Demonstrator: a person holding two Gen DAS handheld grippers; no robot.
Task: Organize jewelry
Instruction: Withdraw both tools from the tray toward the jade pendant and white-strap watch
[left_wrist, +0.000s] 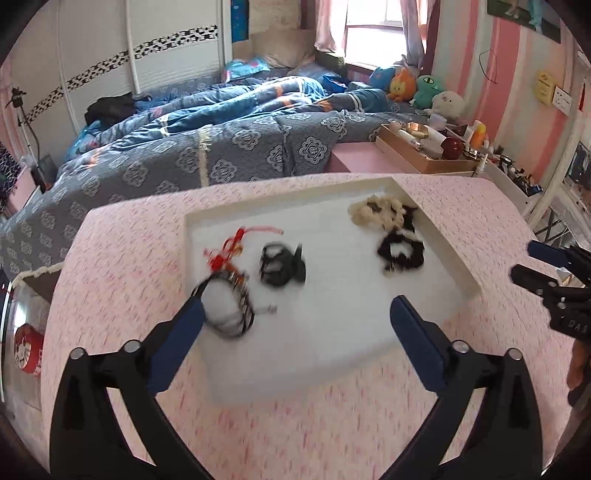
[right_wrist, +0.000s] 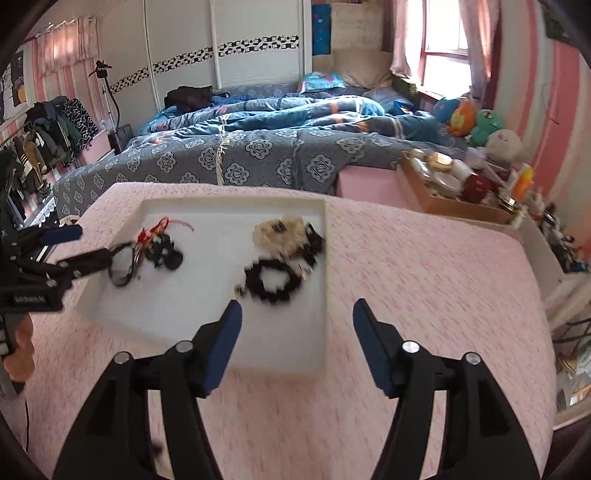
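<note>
A white tray (left_wrist: 447, 240) lies on the pink table (left_wrist: 129, 258). In it are a red string bracelet (left_wrist: 231, 247), a black hair clip (left_wrist: 280, 264), a dark beaded bracelet (left_wrist: 232, 310), a cream scrunchie (left_wrist: 373, 214) and a black scrunchie (left_wrist: 400, 254). My left gripper (left_wrist: 295, 310) is open above the tray's near part; its left fingertip (left_wrist: 194, 302) is at the beaded bracelet. My right gripper (right_wrist: 297, 314) is open over the tray's near right corner (right_wrist: 321, 332), just short of the black scrunchie (right_wrist: 271, 278). The left gripper (right_wrist: 74, 251) also shows in the right wrist view.
A bed with grey-blue bedding (left_wrist: 229, 147) lies behind the table. A cardboard box of bottles and jars (left_wrist: 424, 147) stands on a pink stand at the back right. Plush toys (left_wrist: 424, 90) sit by the window. Clothes hang at the far left (right_wrist: 48, 129).
</note>
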